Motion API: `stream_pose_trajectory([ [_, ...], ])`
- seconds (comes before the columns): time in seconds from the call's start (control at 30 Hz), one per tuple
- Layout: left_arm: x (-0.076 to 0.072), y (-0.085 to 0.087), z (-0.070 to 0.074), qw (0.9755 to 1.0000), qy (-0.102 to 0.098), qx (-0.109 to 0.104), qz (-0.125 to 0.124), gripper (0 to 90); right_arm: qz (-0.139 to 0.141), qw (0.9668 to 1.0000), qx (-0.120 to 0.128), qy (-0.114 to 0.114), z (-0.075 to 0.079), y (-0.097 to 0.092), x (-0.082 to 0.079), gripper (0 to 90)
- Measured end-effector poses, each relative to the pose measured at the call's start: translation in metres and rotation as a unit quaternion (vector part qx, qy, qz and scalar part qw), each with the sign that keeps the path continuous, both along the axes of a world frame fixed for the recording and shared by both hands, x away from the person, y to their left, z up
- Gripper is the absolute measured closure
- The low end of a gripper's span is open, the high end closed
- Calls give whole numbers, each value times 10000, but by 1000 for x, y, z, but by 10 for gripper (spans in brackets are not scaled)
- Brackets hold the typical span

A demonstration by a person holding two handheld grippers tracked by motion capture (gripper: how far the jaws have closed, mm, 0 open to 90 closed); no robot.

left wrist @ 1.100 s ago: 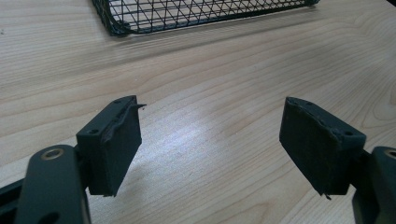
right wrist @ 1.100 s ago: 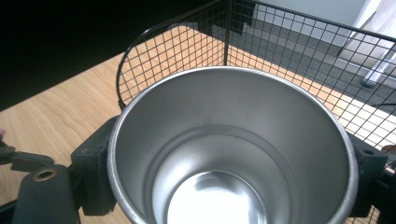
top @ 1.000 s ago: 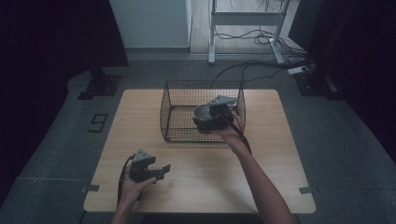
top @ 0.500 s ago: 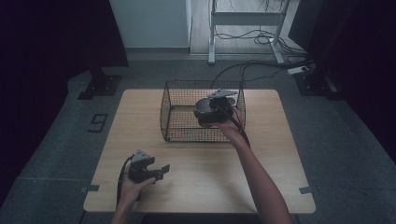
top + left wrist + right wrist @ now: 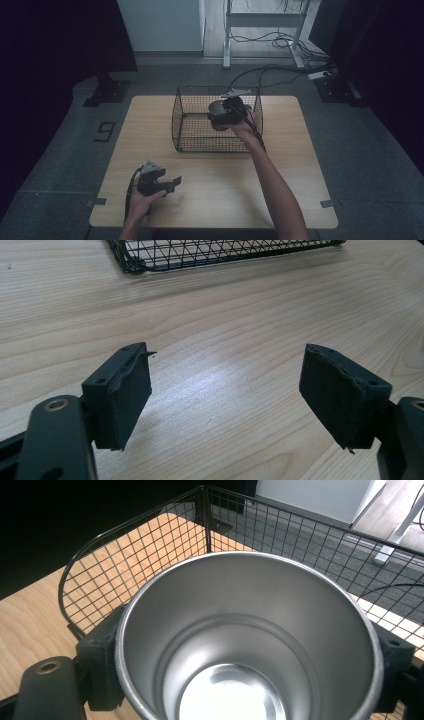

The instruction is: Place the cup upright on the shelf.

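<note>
Metal cup [image 5: 248,645]: silver, open mouth toward the right gripper view's camera, inside bare and shiny. It sits clamped between the two black jaws of the right gripper [image 5: 226,114], one pad against each side of its wall just under the rim. In the high view the cup [image 5: 217,111] is held above the right half of the black wire basket [image 5: 192,131], at about the level of the basket's top edge; whether it is inside the rim or just over it I cannot tell. Basket mesh [image 5: 150,545] shows behind and left of the cup in the right gripper view, with a rounded corner at far left.

Basket stands on the far middle of the light wooden table [image 5: 150,120].

Left gripper [image 5: 170,184]: near the front-left edge of the table, well apart from the basket, held in the person's left hand [image 5: 140,204]. Jaws spread wide, nothing between them, bare table [image 5: 225,340] below. Pads [image 5: 125,400] frayed at the edges.
</note>
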State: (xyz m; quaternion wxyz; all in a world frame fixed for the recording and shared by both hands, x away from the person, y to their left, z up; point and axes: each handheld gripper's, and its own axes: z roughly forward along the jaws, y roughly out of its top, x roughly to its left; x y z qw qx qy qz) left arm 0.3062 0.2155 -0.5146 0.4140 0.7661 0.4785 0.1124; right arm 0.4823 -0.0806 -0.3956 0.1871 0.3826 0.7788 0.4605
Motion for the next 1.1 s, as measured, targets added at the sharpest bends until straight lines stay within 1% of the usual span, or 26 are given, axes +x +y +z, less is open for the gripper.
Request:
stream_pose_trajectory([
  [0.17, 0, 2, 0, 10000, -4, -13, 13, 210, -27, 10000, 4, 38, -2, 2, 9, 152],
  [0.2, 0, 2, 0, 10000, -2, -12, 19, 210, -29, 10000, 4, 35, -1, 3, 13, 152],
  [0.37, 0, 4, 0, 10000, -5, -24, 38, 210, -49, 10000, 12, 31, 0, 5, 20, 152],
  [0.4, 0, 5, 1, 10000, -13, -16, 41, 210, -70, 9999, 12, 83, -1, 6, 26, 152],
  [0.5, 0, 5, 1, 10000, -21, -22, 57, 210, -77, 9999, -13, 103, -2, 7, 30, 152],
  [0.53, 0, 6, 1, 10000, -20, -29, 61, 210, -90, 9999, -14, 133, -3, 9, 34, 152],
  [0.6, -1, 7, 1, 10000, -23, -31, 67, 210, -90, 9999, -23, 126, -4, 9, 37, 152],
  [0.67, -1, 8, 1, 10000, -25, -40, 87, 210, -120, 9998, 5, 173, -9, 10, 43, 152],
  [0.77, 0, 9, 1, 10000, -24, -37, 87, 210, -139, 9997, -6, 192, -11, 11, 47, 152],
  [1.0, 0, 11, 0, 9999, -8, -57, 123, 210, -77, 9997, -8, 236, -20, 13, 62, 152],
  [1.1, -1, 12, 1, 9999, -30, -72, 123, 209, -57, 9997, 16, 232, -22, 14, 65, 152],
])
